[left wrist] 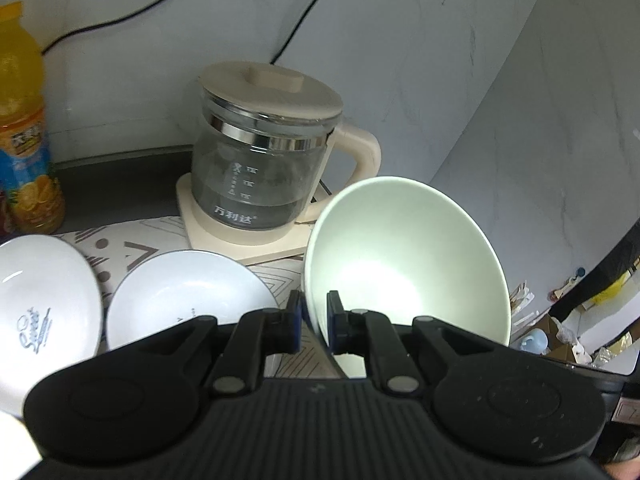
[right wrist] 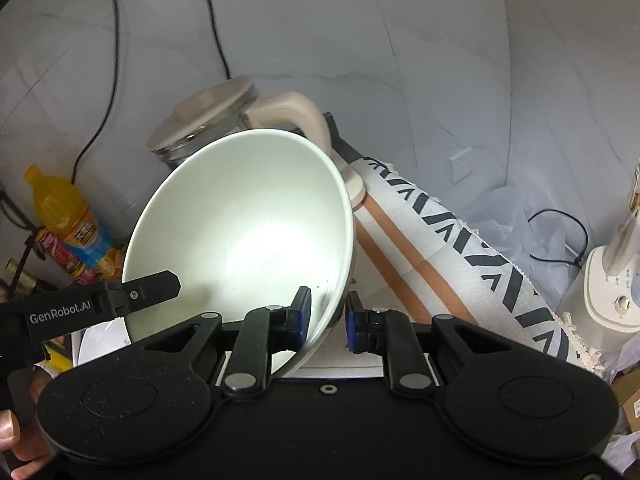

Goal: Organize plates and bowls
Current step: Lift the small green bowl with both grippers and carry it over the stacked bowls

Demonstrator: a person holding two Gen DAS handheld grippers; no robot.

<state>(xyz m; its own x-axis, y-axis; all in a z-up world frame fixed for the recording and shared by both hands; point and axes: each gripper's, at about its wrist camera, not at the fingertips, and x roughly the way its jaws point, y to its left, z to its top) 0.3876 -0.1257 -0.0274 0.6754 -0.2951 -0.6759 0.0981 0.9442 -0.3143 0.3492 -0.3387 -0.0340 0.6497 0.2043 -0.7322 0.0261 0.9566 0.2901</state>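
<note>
A pale green bowl [left wrist: 404,264] is held tilted above the counter. My left gripper [left wrist: 314,320] is shut on its left rim. The same bowl [right wrist: 244,232] fills the right wrist view; my right gripper [right wrist: 328,320] straddles its right rim with a gap between the rim and the outer pad, so it looks open. The left gripper's fingers [right wrist: 152,286] show on the bowl's far side there. Two white plates lie on the patterned mat: one plain [left wrist: 188,300], one with script lettering [left wrist: 44,300].
A glass kettle [left wrist: 260,160] with a cream lid stands on its base just behind the bowl. An orange juice bottle [left wrist: 24,140] stands at the left by the wall. The patterned mat [right wrist: 460,248] hangs over the counter's right edge. A white appliance [right wrist: 608,292] stands lower right.
</note>
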